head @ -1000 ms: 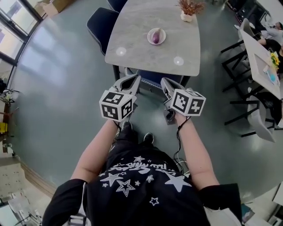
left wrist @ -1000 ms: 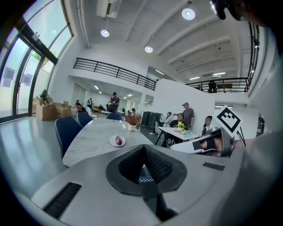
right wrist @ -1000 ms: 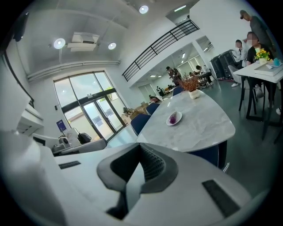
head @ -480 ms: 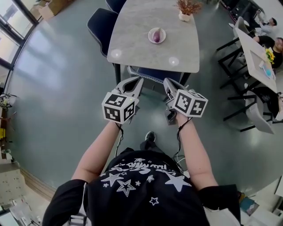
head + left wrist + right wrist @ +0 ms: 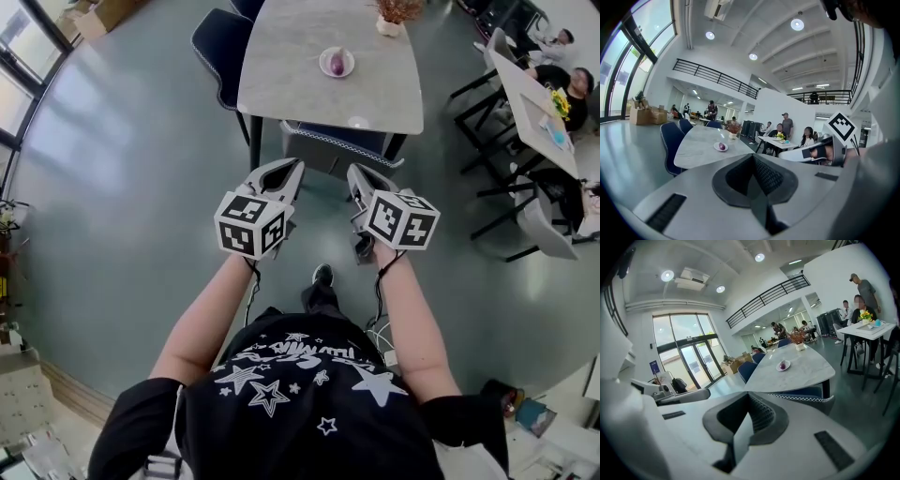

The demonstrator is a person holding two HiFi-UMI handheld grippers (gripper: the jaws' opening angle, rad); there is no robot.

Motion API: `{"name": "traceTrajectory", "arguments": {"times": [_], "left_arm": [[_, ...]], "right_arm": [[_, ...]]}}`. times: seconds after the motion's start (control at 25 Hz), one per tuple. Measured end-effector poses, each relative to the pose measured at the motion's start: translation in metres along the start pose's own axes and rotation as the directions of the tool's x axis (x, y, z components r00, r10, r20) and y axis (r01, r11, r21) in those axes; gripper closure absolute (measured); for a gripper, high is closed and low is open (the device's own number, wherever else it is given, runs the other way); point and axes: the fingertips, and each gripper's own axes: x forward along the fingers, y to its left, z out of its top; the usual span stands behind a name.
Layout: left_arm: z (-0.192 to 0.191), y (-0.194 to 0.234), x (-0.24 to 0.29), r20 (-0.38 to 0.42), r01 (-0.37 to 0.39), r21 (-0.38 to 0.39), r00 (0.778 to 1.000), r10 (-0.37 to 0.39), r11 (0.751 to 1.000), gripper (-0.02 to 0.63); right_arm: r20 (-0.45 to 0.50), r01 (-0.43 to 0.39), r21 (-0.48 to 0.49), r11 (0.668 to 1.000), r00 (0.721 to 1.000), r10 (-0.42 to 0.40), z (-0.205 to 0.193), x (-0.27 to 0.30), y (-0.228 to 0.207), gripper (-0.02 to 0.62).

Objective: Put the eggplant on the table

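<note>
A purple eggplant lies on a small white plate on the grey marble table, well ahead of me. It also shows far off as the eggplant in the left gripper view and the eggplant in the right gripper view. I hold my left gripper and right gripper side by side at chest height over the floor, short of the table. Both are shut with nothing between the jaws. In their own views the left gripper and right gripper show pads pressed together.
A blue chair is tucked under the table's near edge, and another blue chair stands at its left. A potted plant sits at the table's far end. To the right is a second table with seated people and black chairs.
The table with the plate has drifted up and grown smaller in the head view. Both grippers kept the same shut pose side by side.
</note>
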Motion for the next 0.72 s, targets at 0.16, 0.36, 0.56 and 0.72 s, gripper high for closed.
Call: {"name": "traceTrajectory", "arguments": {"times": [0.16,0.36,0.56,0.72], "left_arm": [[-0.005,-0.01,-0.022,0.011,0.014,0.005,1.0,-0.014,1.0,0.598],[-0.012,-0.023,-0.045,0.014,0.034,0.013,0.999,-0.034,0.999,0.598],[-0.017,-0.032,-0.059,0.02,0.051,0.017,0.998,-0.051,0.999,0.598],[-0.024,-0.043,-0.067,0.015,0.067,0.021,0.998,-0.067,0.998,0.598]], "right_arm": [[0.008,0.008,-0.031,0.999,1.0,-0.008,-0.013,-0.017,0.017,0.591],[0.012,0.029,-0.045,0.999,1.0,-0.029,-0.028,-0.038,0.034,0.591],[0.02,0.046,-0.059,0.997,0.999,-0.045,-0.041,-0.054,0.042,0.591],[0.017,0.058,-0.097,0.994,0.998,-0.057,-0.05,-0.067,0.045,0.591]]}}
